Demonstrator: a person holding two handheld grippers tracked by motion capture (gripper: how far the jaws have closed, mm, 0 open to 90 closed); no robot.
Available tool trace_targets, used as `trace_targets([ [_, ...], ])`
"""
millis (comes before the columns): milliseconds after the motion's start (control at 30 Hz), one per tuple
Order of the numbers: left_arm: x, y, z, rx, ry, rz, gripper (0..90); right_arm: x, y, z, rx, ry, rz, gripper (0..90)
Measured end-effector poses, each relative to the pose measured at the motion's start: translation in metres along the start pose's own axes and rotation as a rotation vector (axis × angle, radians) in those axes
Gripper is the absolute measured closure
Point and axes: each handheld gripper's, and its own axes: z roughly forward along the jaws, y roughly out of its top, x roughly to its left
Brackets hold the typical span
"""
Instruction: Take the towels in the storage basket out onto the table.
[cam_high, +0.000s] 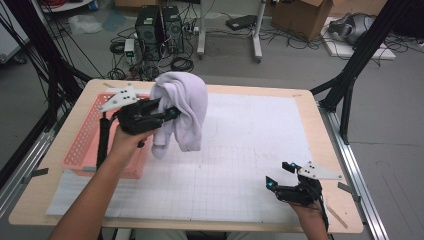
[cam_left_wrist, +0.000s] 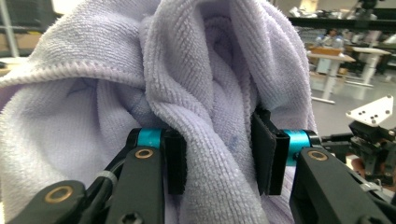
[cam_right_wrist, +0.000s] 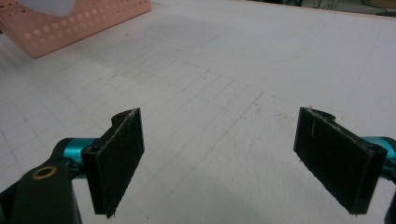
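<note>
The tabletop (cam_high: 320, 150) carries a white gridded mat (cam_high: 240, 165) over most of its surface; its near edge is cut off at the bottom of the high view. A pink perforated basket (cam_high: 82, 145) stands on the left side of the tabletop, its inside partly hidden behind the left forearm and left tongs. In the right gripper view only one corner of the basket appears, at the top left.

A pale lilac towel (cam_high: 182, 107) hangs bunched in the air, just beside the right wall of the basket and above the mat. Its lower end hangs close over the mat; whether it touches cannot be determined. In the left gripper view the towel blocks most of what lies beyond it.

The left tongs (cam_high: 167, 114) are pinching a thick fold of the towel, with both pads (cam_left_wrist: 175, 161) pressing into the cloth.

The right tongs (cam_high: 280, 175) rest low at the near right corner of the mat, well apart from the towel. Their jaws are spread wide with bare mat between them.
</note>
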Motion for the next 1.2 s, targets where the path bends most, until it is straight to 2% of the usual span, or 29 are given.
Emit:
trace_targets([
  [133,-0.007,-0.013,0.025,0.036,-0.024,-0.001,61.7,-0.001,0.0,0.0,-0.002,-0.003,-0.004,14.7],
  [300,-0.015,-0.037,0.057,0.105,-0.061,-0.026,61.0,-0.002,-0.001,-0.001,0.003,-0.004,0.0,14.7],
  [433,-0.019,-0.06,0.079,0.166,-0.076,-0.048,60.8,-0.003,-0.002,-0.002,0.003,-0.007,0.001,14.7],
  [633,-0.021,-0.084,0.102,0.206,-0.049,-0.088,60.7,-0.005,-0.003,-0.002,0.007,-0.007,0.004,14.7],
  [833,-0.02,-0.101,0.117,0.268,-0.026,-0.119,60.4,-0.004,-0.003,0.0,0.014,-0.004,0.006,14.7],
  [933,-0.02,-0.107,0.121,0.296,-0.005,-0.141,54.7,-0.004,-0.004,0.0,0.015,-0.004,0.001,14.7],
  [1033,-0.016,-0.107,0.118,0.292,0.007,-0.179,44.5,-0.004,-0.004,-0.001,0.016,-0.005,0.005,14.7],
  [1133,-0.016,-0.1,0.107,0.241,0.049,-0.173,32.0,-0.004,-0.004,-0.001,0.016,-0.005,0.006,14.7],
  [1200,-0.014,-0.095,0.098,0.239,0.077,-0.169,26.4,-0.004,-0.004,-0.001,0.016,-0.006,0.005,14.7],
])
